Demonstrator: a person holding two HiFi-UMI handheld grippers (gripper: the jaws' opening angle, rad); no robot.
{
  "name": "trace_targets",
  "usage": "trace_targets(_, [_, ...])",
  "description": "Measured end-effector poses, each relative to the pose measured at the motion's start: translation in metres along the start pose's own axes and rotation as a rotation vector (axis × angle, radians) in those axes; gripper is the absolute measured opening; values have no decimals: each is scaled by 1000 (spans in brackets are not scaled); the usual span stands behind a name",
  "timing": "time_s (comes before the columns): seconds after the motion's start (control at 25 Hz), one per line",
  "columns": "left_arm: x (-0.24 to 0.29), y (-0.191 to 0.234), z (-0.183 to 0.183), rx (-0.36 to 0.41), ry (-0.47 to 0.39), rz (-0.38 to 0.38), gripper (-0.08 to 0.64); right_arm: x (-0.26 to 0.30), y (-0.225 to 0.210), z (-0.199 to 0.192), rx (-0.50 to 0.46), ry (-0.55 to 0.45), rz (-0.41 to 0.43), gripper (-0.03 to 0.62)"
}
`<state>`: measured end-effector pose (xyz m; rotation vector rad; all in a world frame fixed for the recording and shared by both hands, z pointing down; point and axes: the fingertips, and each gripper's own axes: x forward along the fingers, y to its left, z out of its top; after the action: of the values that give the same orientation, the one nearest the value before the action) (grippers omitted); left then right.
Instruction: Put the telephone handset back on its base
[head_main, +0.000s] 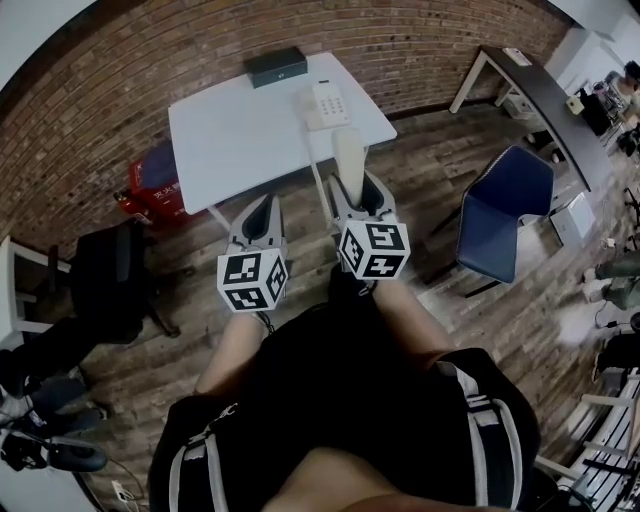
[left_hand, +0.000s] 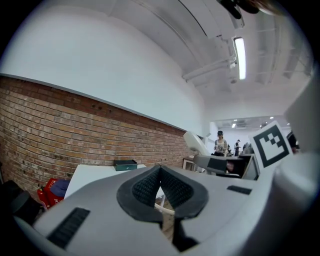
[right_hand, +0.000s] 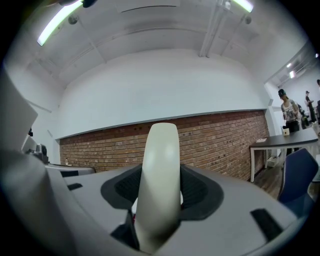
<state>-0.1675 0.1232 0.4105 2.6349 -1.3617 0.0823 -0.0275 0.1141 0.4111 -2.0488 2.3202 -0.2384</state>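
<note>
Carry step. Right gripper (head_main: 354, 188) clamps the cream handset (head_main: 349, 155) upright, off the desk's (head_main: 230, 135) near right corner. Left gripper (head_main: 262, 206) closed, empty. Base (head_main: 326, 105) sits by the desk's right edge. Next, probably: reach over and lower the handset into the cradle.

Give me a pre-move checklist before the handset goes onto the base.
1. Grip on handset: ok. The right hand-held gripper is clamped on it from both sides.
2. Base located: ok. It sits on the white table, ahead of the handset.
3. Handset over base: not ok. The handset is nearer the person than the base.
4. Left hand-held gripper out of the way: ok. Its jaws are together with nothing between them, and it is beside the right one.
5. Dark box clear of base: ok. It stands apart at the far edge.
6. Cradle free: cannot tell, too small.
</note>
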Motion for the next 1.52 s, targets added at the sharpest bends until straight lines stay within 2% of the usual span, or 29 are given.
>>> trace_targets(0.36, [58, 21, 9, 6, -19, 27, 2, 62, -25, 3, -3, -3, 30, 202])
trace_targets(0.76, [138, 46, 7, 6, 15, 48, 2, 146, -56, -5, 18, 35, 69, 202])
trace_targets(1.12, [228, 58, 8, -17, 52, 68, 2, 225, -107, -11, 18, 106, 75, 202])
trace_targets(1.52, [324, 84, 20, -51, 96, 153, 2, 325, -160, -13, 78, 217, 96, 202])
